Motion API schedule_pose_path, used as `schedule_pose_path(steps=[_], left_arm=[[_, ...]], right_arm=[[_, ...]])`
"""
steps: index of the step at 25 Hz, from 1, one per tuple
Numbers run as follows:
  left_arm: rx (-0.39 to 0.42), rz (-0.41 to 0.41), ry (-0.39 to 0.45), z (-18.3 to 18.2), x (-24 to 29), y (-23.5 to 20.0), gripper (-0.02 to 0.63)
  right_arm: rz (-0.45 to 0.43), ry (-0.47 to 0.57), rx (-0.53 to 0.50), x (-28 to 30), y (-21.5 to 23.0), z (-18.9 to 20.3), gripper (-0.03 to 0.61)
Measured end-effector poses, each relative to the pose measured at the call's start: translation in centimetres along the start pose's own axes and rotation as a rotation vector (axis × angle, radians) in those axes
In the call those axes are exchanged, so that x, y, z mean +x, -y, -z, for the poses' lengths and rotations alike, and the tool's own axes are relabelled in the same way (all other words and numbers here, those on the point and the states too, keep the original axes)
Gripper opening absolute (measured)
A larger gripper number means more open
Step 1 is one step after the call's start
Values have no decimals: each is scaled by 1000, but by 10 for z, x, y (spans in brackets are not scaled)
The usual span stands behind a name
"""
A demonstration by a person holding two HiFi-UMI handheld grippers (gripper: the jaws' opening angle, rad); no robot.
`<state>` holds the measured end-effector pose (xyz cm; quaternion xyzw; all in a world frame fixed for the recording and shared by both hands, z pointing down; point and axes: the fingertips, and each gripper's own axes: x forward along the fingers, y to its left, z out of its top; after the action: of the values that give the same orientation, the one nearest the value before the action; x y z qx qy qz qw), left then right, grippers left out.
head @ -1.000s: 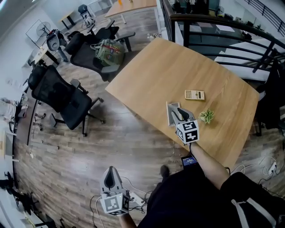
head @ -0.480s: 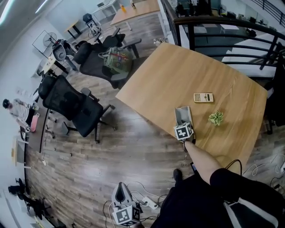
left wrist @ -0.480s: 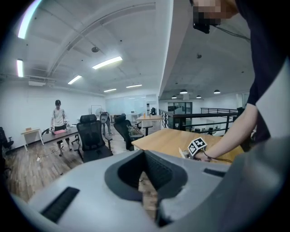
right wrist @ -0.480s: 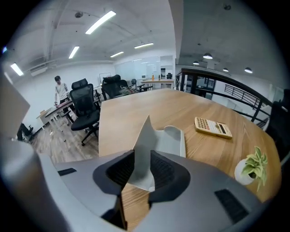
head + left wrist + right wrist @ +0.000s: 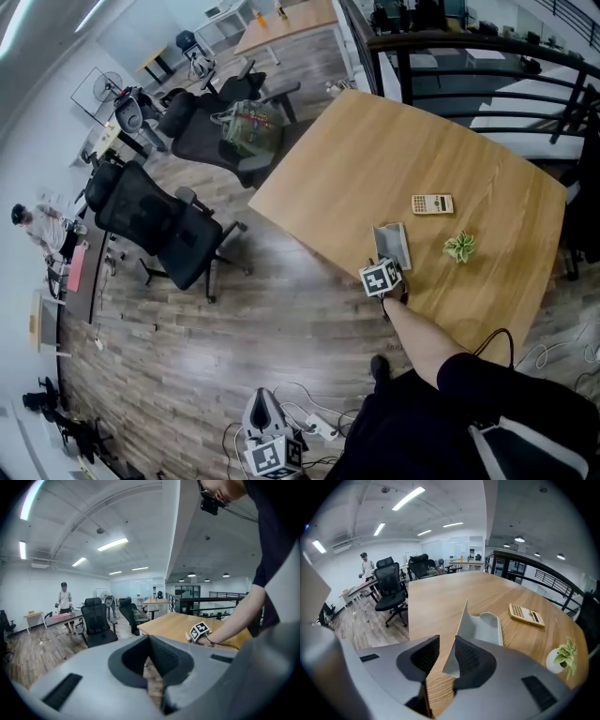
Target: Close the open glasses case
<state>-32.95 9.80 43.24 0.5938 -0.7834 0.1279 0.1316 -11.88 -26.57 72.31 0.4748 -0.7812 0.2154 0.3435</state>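
Reaching right gripper down and forward off outstretched right arm, jaws just closing in but standing apart, case lid corner sitting between the 2, unclamped. Holding left gripper low, jaws parted, gripping nothing.

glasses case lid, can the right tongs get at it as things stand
Probably yes: the right tongs have just been closing with the raised lid of the glasses case already between them, nothing in the way.
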Motion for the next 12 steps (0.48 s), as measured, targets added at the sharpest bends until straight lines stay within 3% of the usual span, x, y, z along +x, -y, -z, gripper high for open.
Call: schedule_pose_path(steps=[7,12], left_arm=[[-14,-2,5,0,-1,-2,0],[34,3,-13,8,2,-6,0]], right_arm=[[18,2,15,2,7,0,110],[27,-7,8,3,13,3,101]])
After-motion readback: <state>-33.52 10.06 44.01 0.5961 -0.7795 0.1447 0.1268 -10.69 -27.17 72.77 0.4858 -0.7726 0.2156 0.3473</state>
